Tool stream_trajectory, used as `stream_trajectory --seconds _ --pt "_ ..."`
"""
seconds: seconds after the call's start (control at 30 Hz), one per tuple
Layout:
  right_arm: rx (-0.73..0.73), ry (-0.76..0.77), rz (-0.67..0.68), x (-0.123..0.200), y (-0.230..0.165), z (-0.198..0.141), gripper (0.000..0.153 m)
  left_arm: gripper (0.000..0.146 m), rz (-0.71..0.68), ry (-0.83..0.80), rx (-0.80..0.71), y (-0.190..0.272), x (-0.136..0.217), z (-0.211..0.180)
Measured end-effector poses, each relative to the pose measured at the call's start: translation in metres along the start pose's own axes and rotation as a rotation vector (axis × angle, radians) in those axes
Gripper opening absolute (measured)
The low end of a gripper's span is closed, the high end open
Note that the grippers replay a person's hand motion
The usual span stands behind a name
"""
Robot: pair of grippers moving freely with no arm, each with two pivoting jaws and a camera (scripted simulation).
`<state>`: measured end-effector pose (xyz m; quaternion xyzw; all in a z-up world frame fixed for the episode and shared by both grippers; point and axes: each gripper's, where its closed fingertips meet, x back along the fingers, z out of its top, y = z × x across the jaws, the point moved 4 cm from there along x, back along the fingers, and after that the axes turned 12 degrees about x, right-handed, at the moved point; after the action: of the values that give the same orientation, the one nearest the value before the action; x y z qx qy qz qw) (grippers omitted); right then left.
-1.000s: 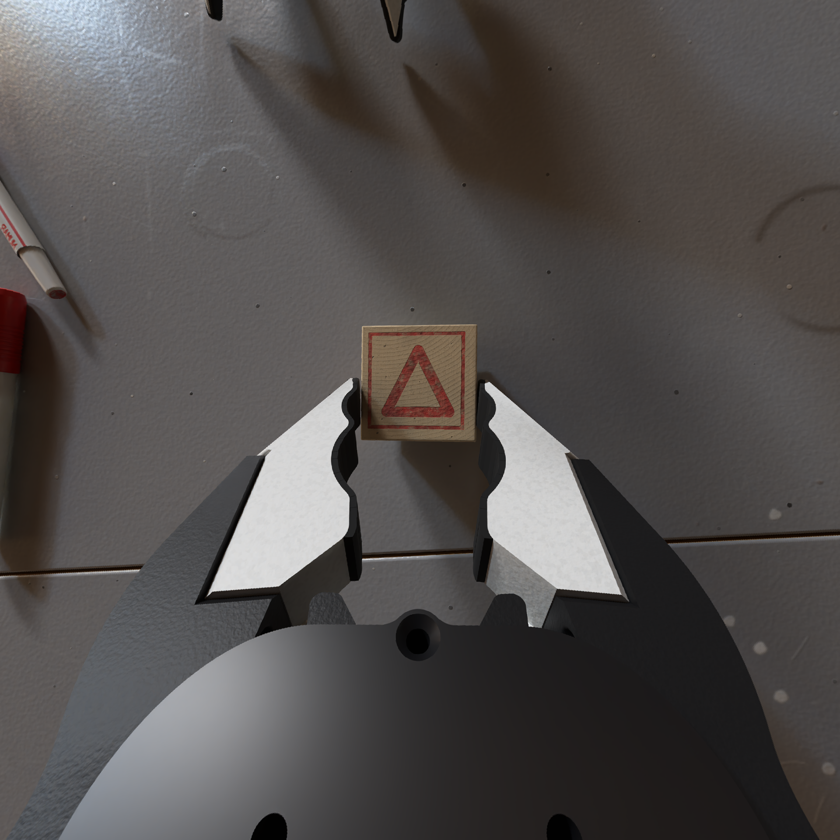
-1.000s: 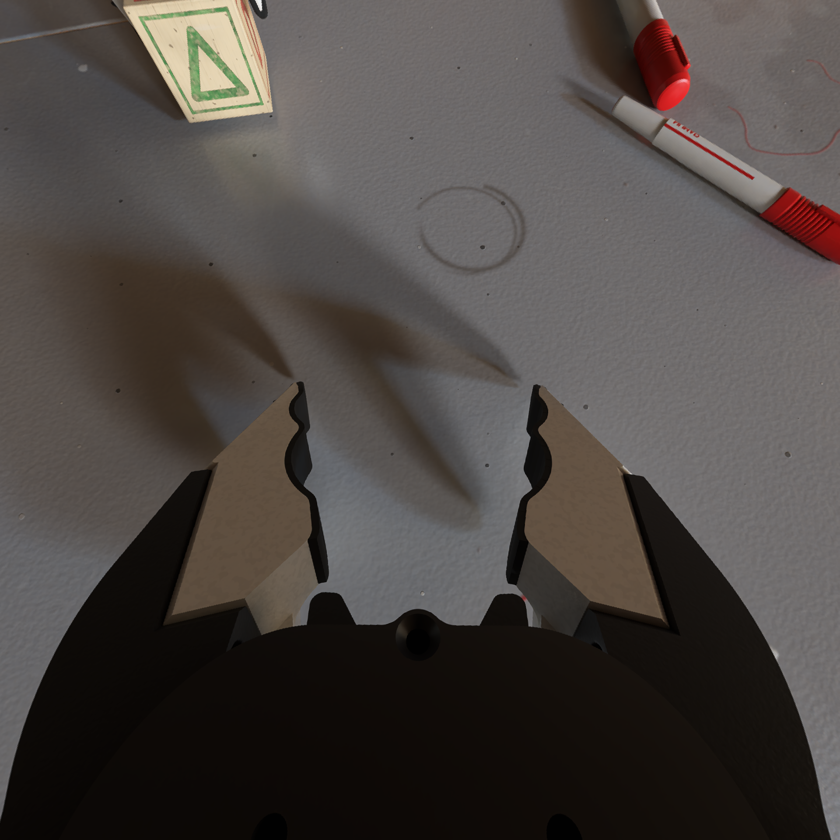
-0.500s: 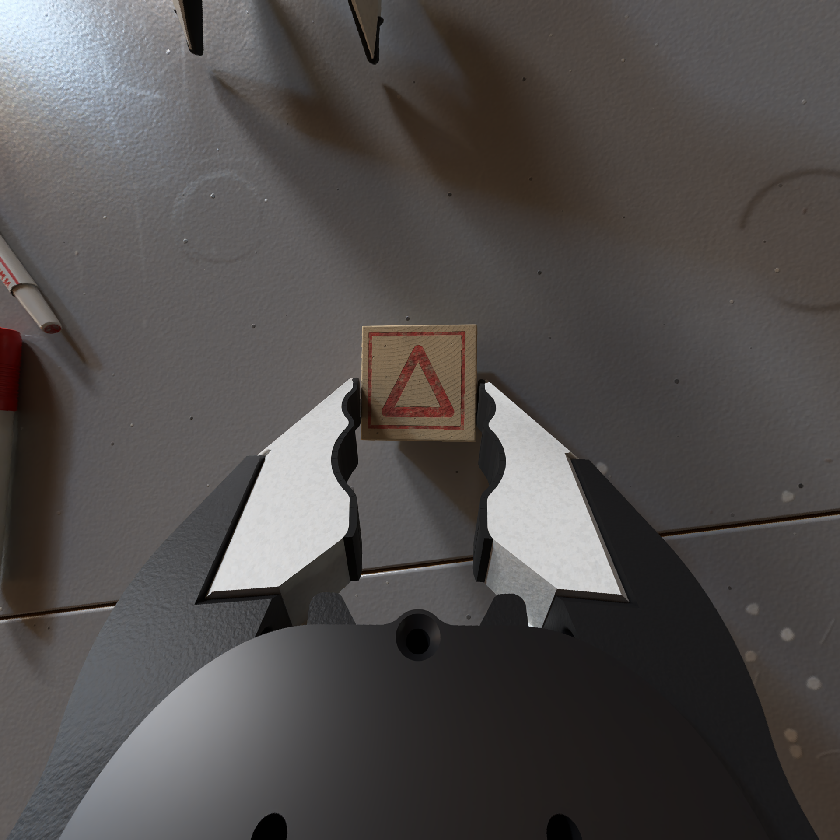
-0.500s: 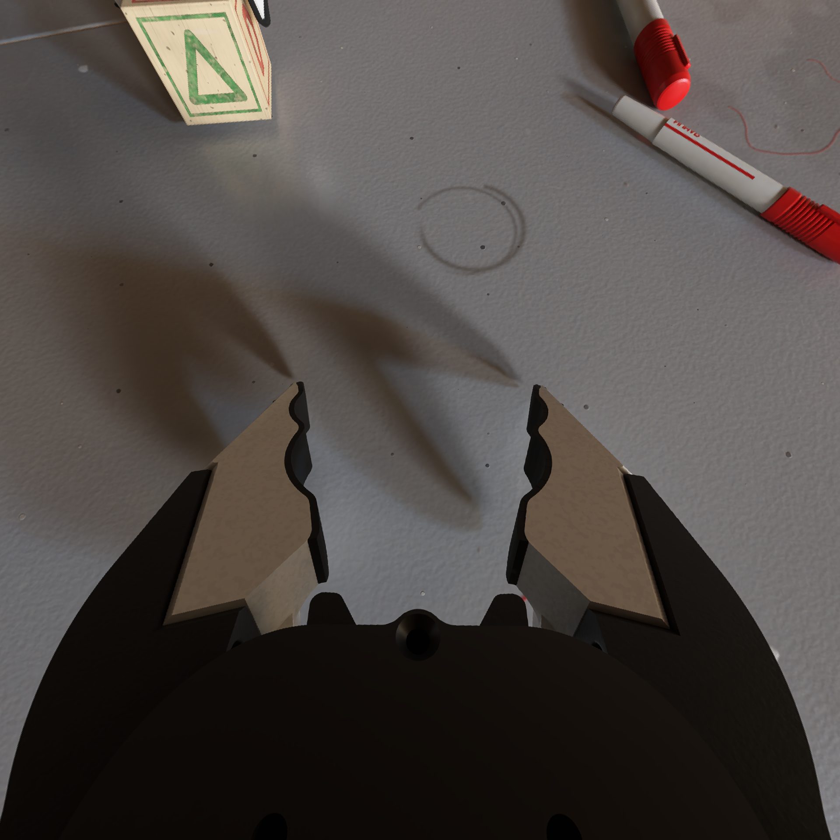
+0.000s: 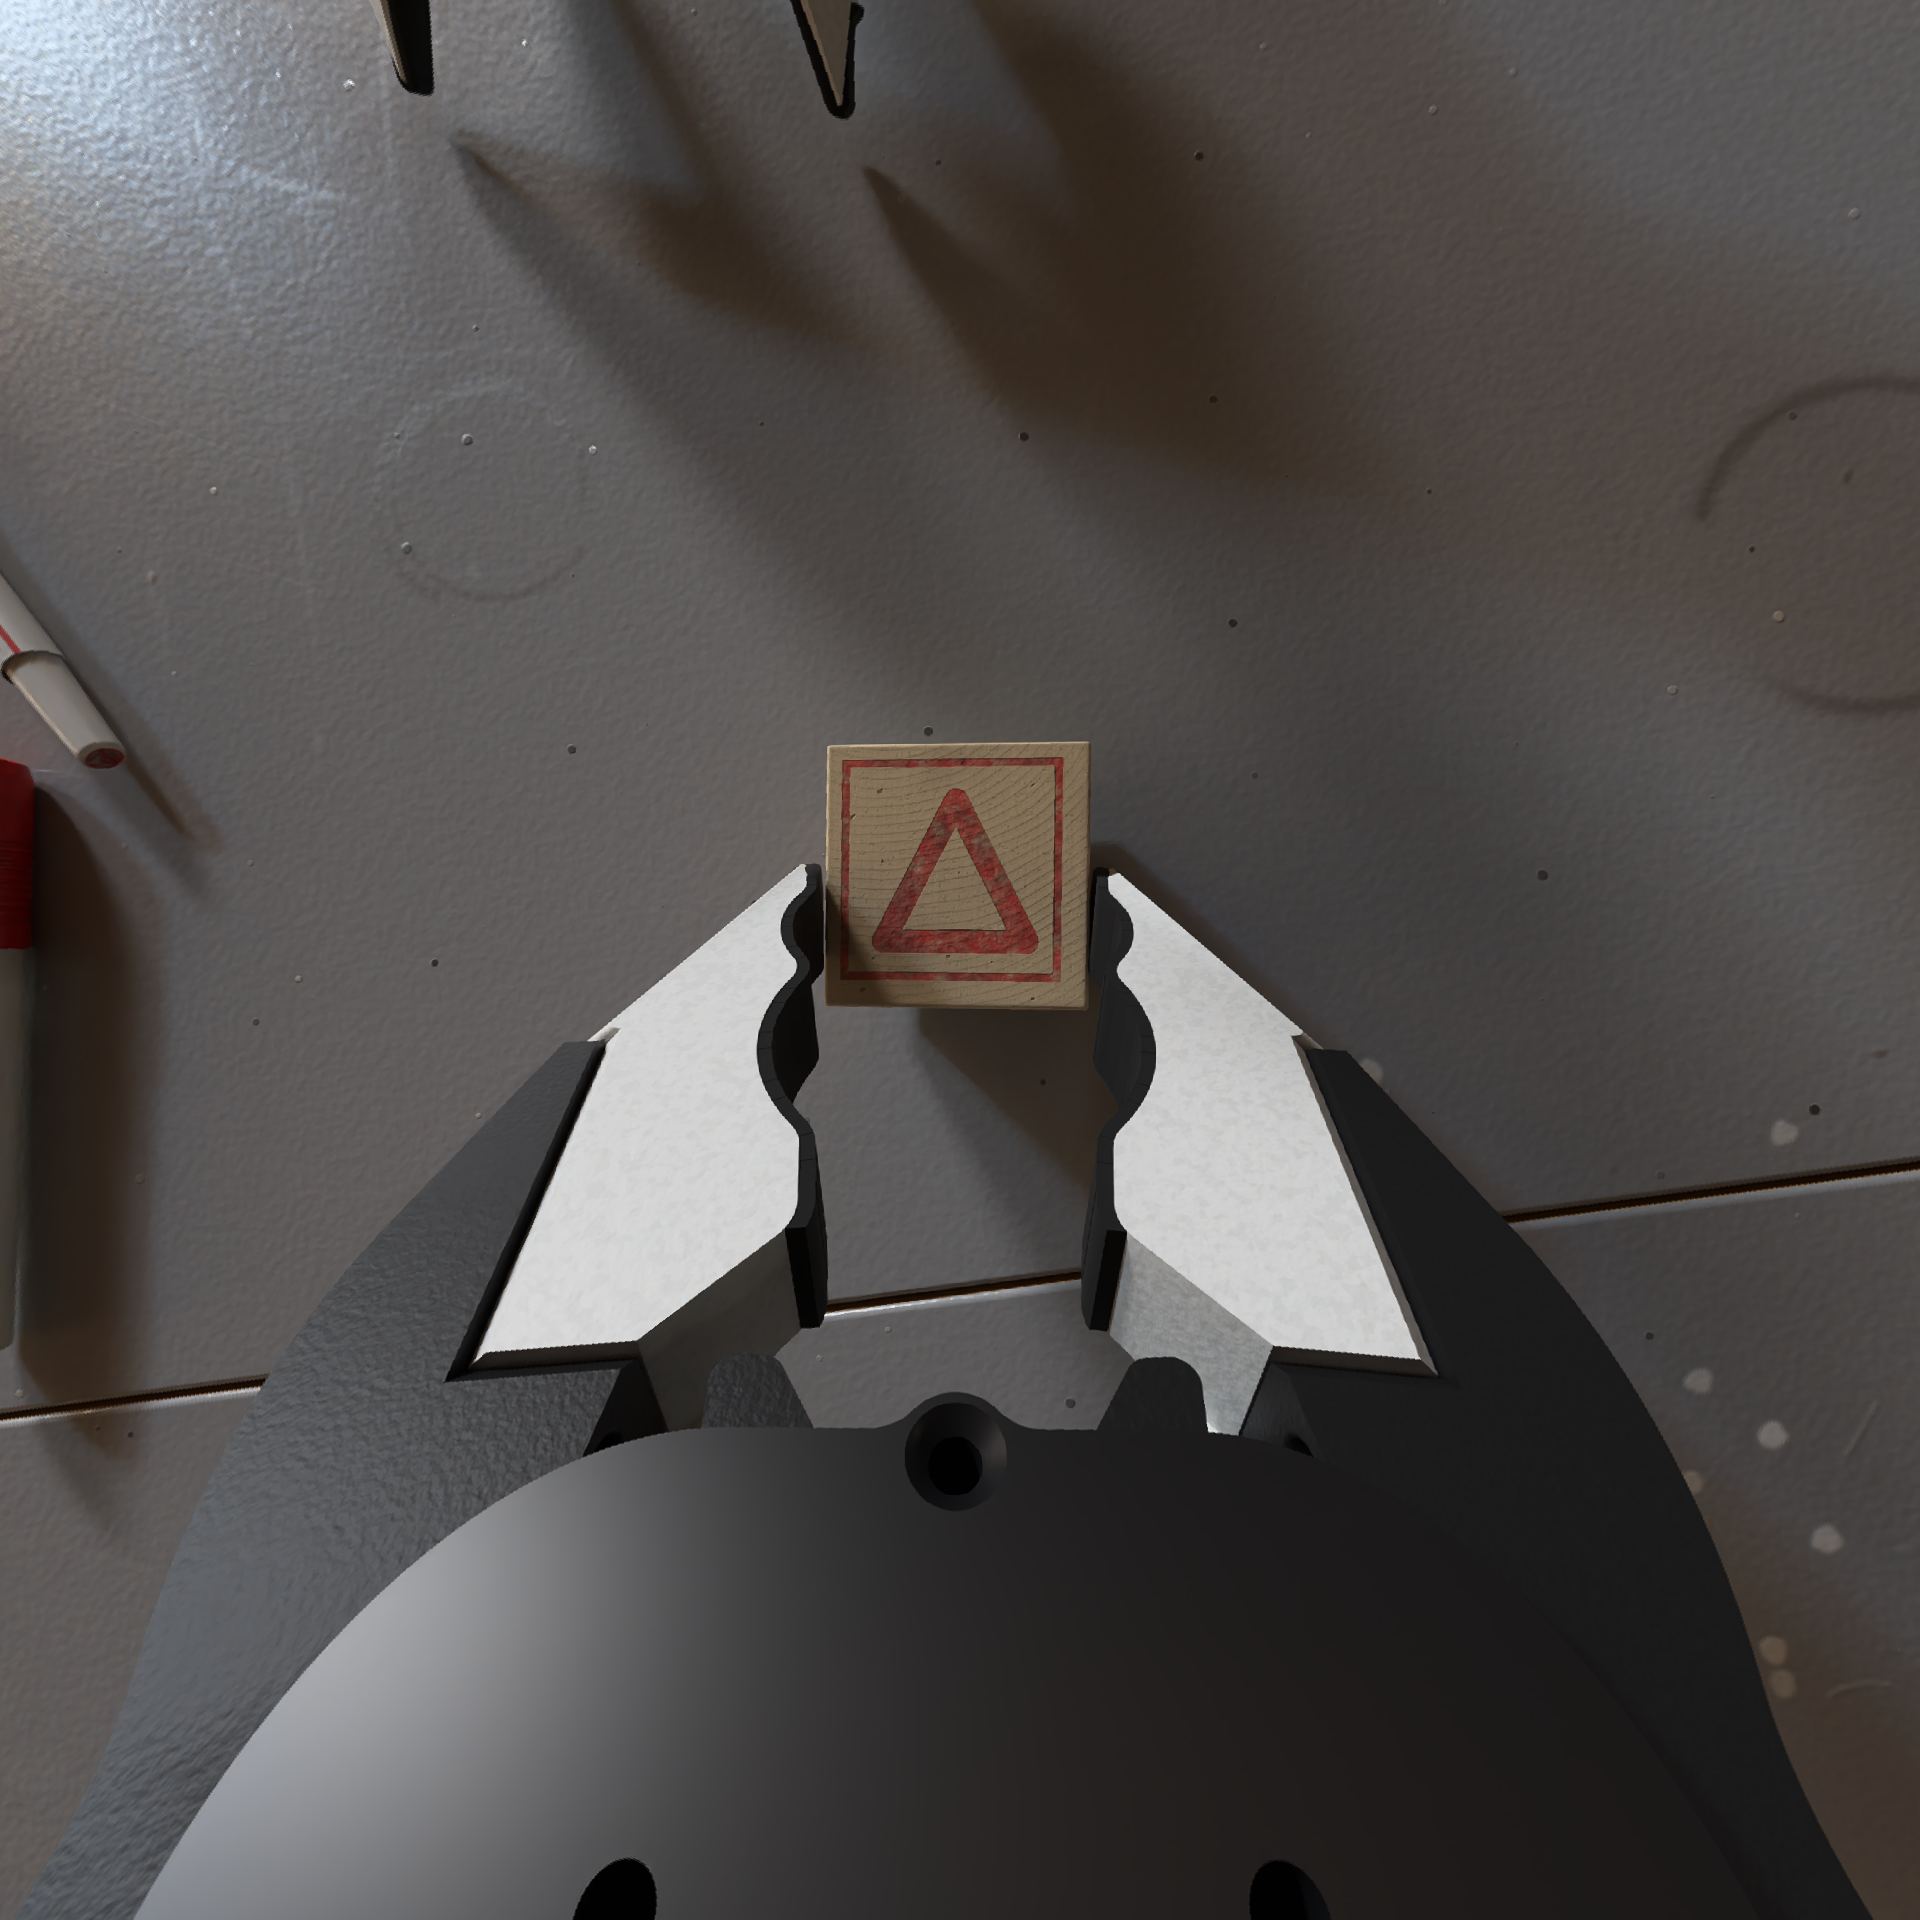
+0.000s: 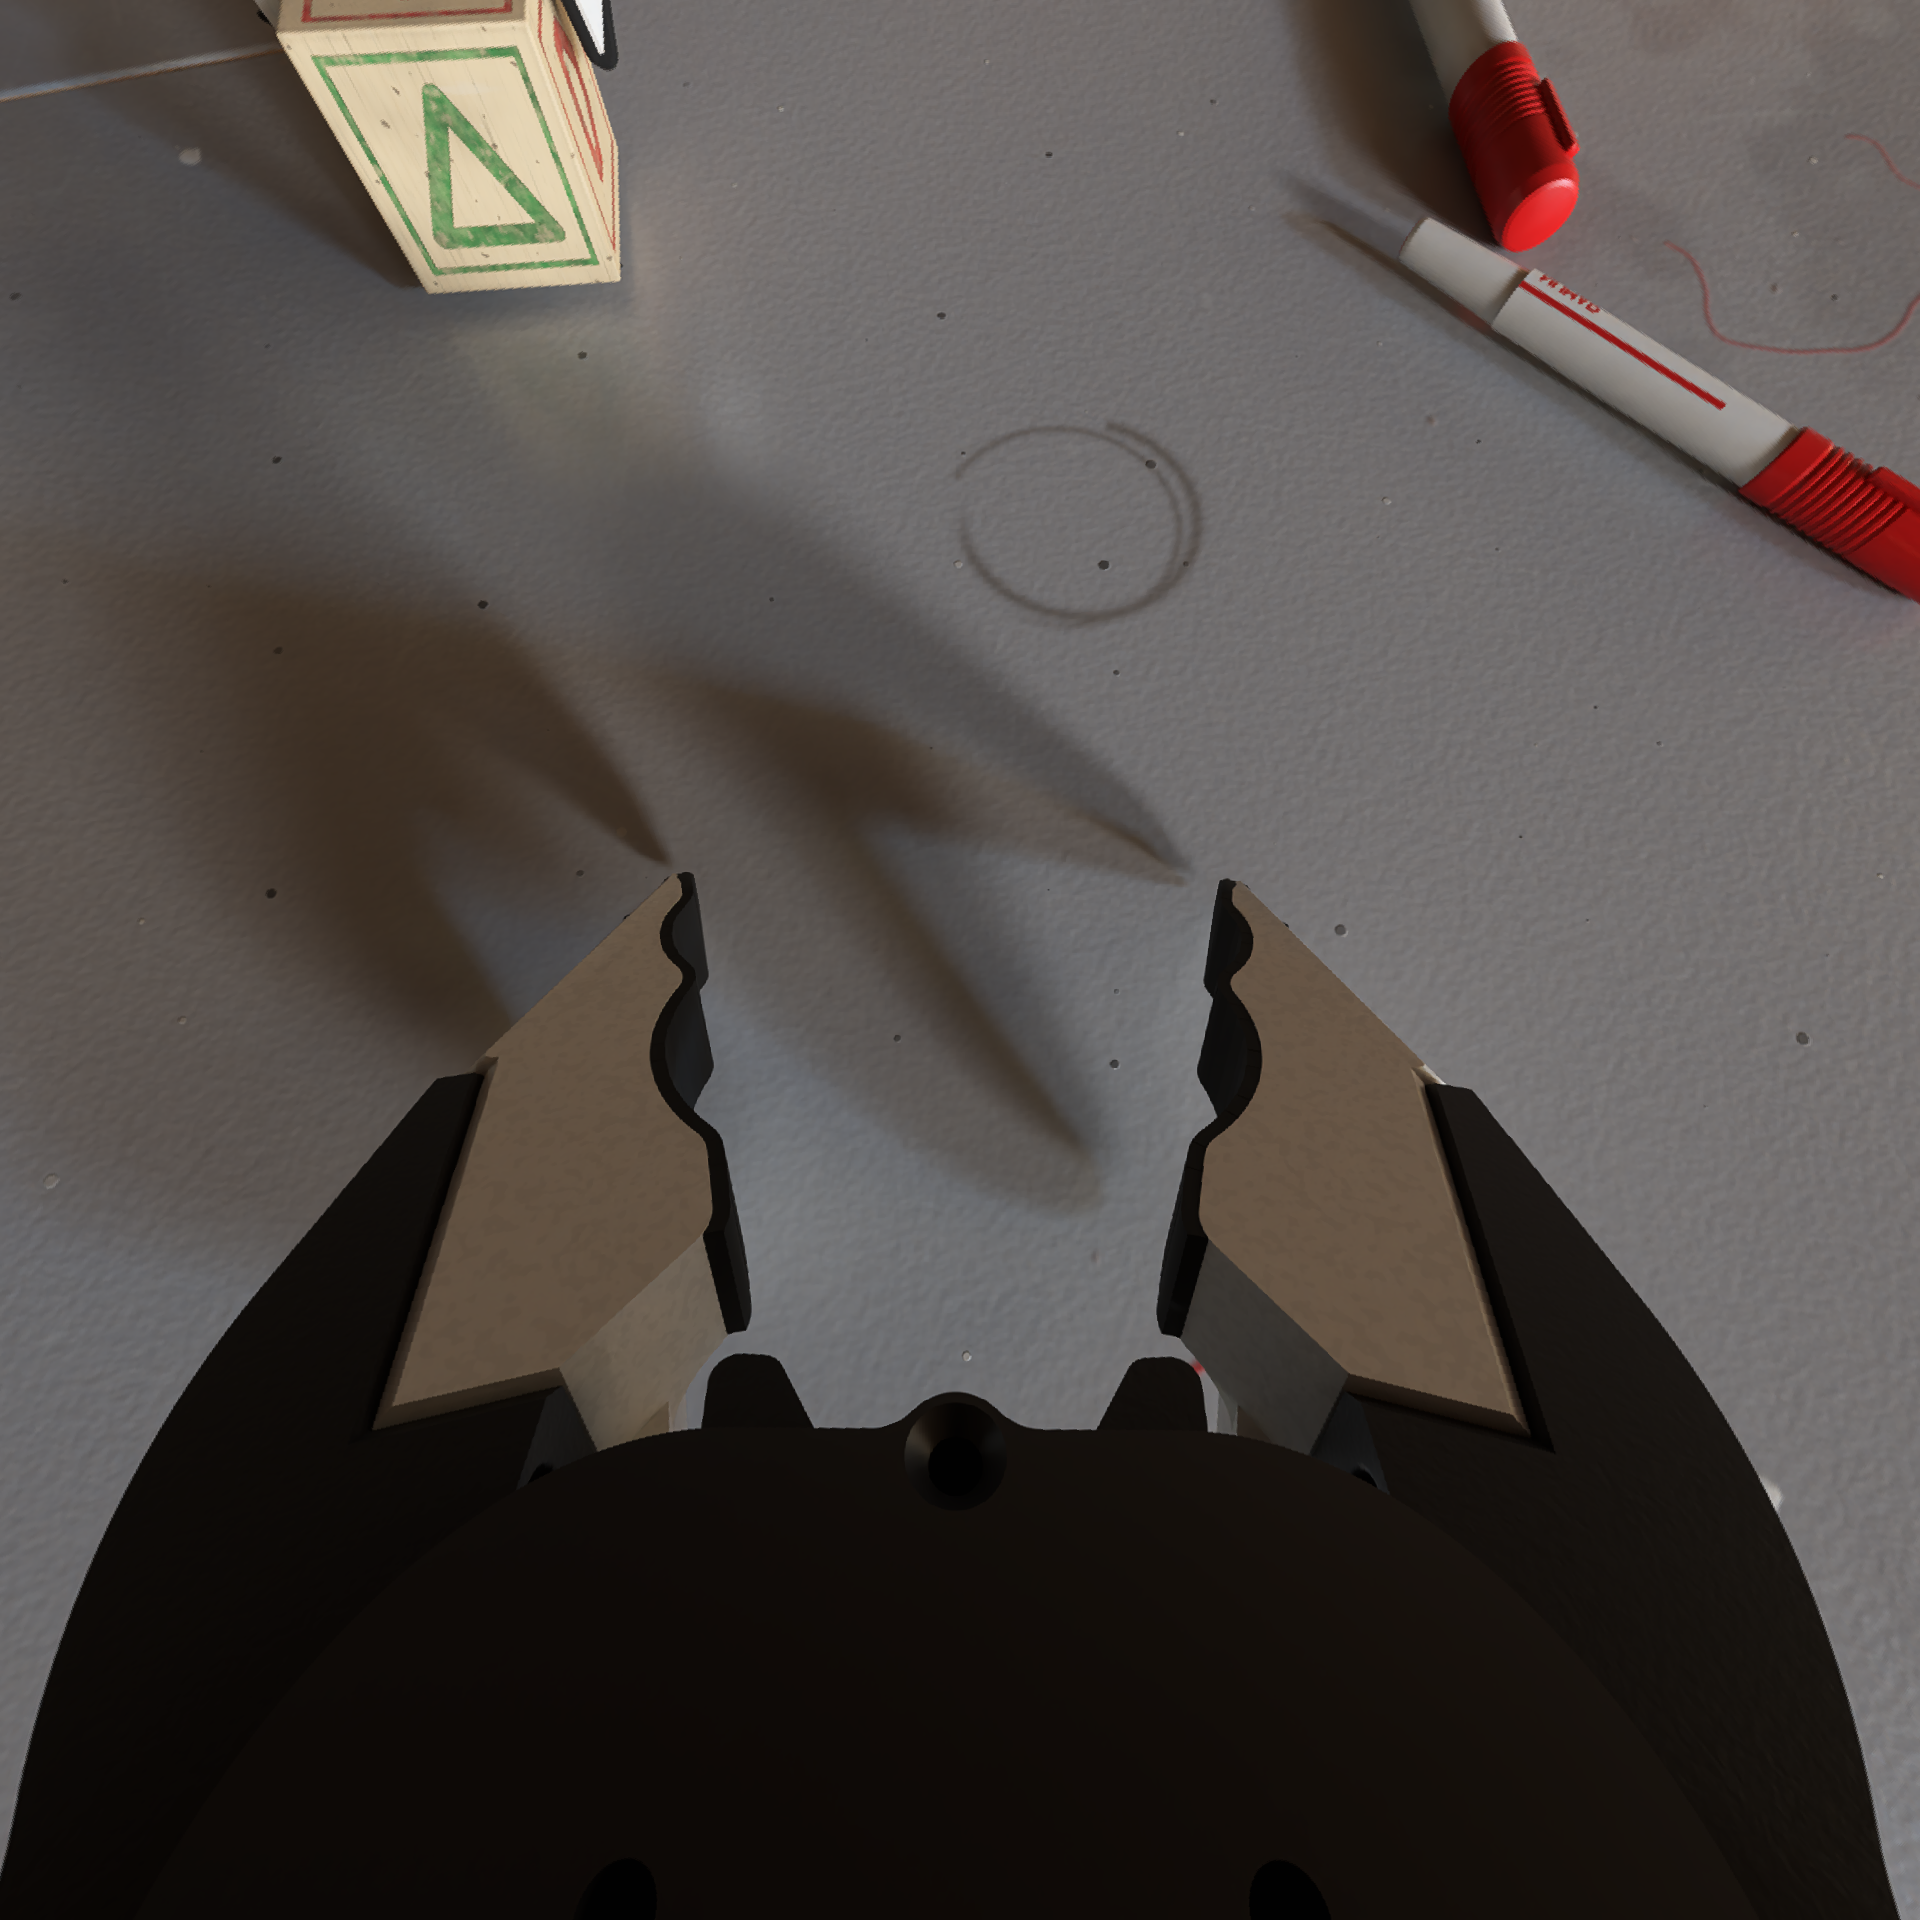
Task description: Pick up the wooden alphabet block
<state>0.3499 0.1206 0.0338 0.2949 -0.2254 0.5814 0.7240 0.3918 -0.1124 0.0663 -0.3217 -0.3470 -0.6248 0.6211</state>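
Observation:
The wooden alphabet block [image 5: 956,873] shows a red triangle in a red frame on its top face. My left gripper [image 5: 958,883] is shut on it, with its white fingers pressed against the block's left and right sides. In the right wrist view the block [image 6: 468,156] sits at the top left with a green triangle face, held a little above the grey table. My right gripper [image 6: 956,894] is open and empty over bare table, well short of the block. Its fingertips [image 5: 831,52] show at the top of the left wrist view.
A marker with a red cap [image 6: 1507,135] and a white pen with a red end [image 6: 1662,384] lie at the upper right of the right wrist view. They also sit at the left edge of the left wrist view [image 5: 52,675]. A seam [image 5: 1662,1195] crosses the grey table.
The block stays fixed between my left fingers while the table behind it shifts. In the right wrist view the block looks larger and nearer. My right gripper has not moved.

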Motion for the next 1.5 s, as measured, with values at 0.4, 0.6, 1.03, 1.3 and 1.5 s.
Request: stream_trajectory --seconds 0.4,0.6,1.03,1.3,1.5 --pt "0.0 0.0 0.0 0.0 0.0 0.0 0.097 0.051 0.036 -0.004 -0.005 -0.0013 0.0002 0.0031" --pt "0.0 0.0 0.0 0.0 -0.0001 0.0001 0.097 0.051 0.046 0.025 0.003 -0.0031 0.0043 0.006" --pt "0.0 0.0 0.0 0.0 -0.0001 0.0001 0.097 0.051 0.026 0.052 0.025 -0.0028 0.001 0.0038" --pt "0.0 0.0 0.0 0.0 -0.0001 0.0001 0.097 0.051 0.026 0.041 0.023 -0.0023 -0.001 0.0015" --pt "-0.001 0.0 0.0 0.0 -0.0001 0.0 0.097 0.051 0.028 0.049 0.017 -0.0015 -0.0009 0.001"
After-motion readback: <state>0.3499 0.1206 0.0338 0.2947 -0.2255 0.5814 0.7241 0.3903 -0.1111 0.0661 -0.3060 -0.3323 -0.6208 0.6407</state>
